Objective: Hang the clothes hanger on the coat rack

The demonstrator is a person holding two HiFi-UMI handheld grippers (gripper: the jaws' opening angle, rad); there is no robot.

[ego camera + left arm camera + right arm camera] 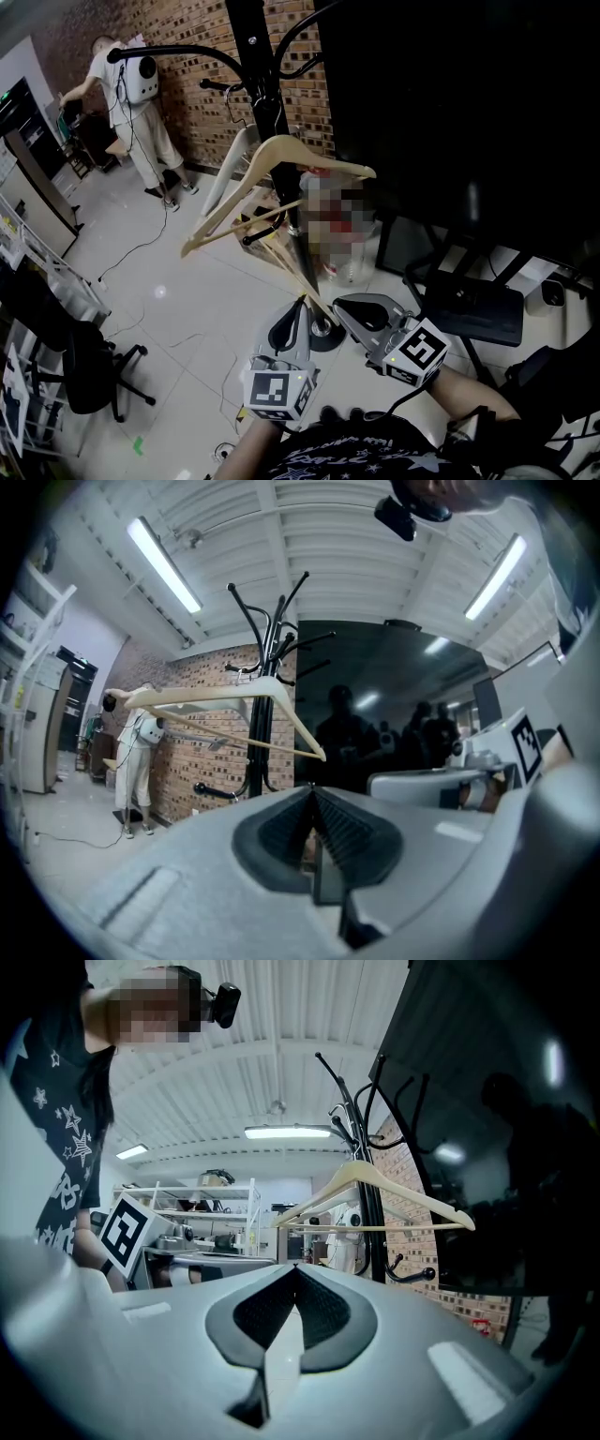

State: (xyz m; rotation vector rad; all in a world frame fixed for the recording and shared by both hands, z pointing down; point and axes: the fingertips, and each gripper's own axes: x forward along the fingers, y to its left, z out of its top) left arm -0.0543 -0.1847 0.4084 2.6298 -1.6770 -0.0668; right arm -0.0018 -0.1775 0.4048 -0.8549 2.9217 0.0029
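Note:
A pale wooden clothes hanger (pixel 272 178) hangs by its hook from the black coat rack (pixel 267 103), tilted down to the left. No gripper touches it. My left gripper (pixel 302 302) and right gripper (pixel 339 305) are side by side below it, near the rack's base, both shut and empty. In the left gripper view the hanger (pixel 220 700) hangs on the rack (pixel 258 752) beyond the shut left gripper (pixel 312 789). The right gripper view shows the hanger (pixel 375 1190) on the rack (pixel 372 1241), above and past the shut right gripper (pixel 295 1267).
A person in white (pixel 131 103) stands at the back left by the brick wall (pixel 202 103). An office chair (pixel 84 366) is at the left and a black seat (pixel 473 309) at the right. A dark panel (pixel 450 112) rises behind the rack. Cables lie on the floor.

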